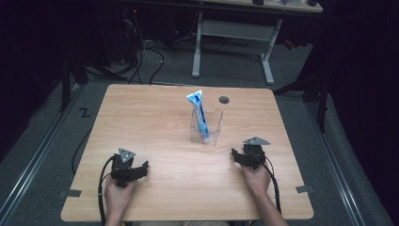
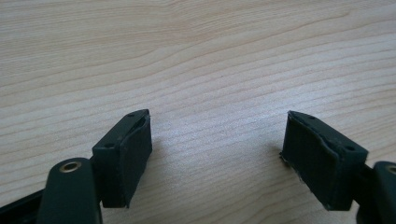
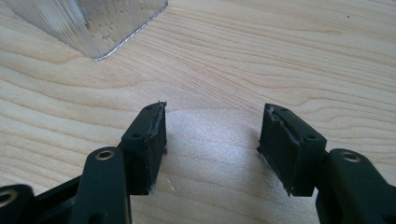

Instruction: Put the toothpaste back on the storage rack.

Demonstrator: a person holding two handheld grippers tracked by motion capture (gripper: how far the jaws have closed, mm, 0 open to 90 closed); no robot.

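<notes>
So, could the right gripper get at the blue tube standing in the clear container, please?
Probably yes: the right gripper is open, bare table lies between it and the clear container, and the blue tube sticks out above the rim.

A round dark grommet (image 1: 224, 99) sits right of the table's (image 1: 155, 117) centre, upper half; a white-legged desk (image 1: 233, 33) (cables beside it) stands top centre.

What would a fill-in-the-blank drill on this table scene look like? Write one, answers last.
1. The blue tube stands inside a clear ____.
2. Both the left claw and the right claw have jaws that are ____.
3. Between each claw's jaws lies bare ____ tabletop.

Answers: container; open; wooden
</notes>
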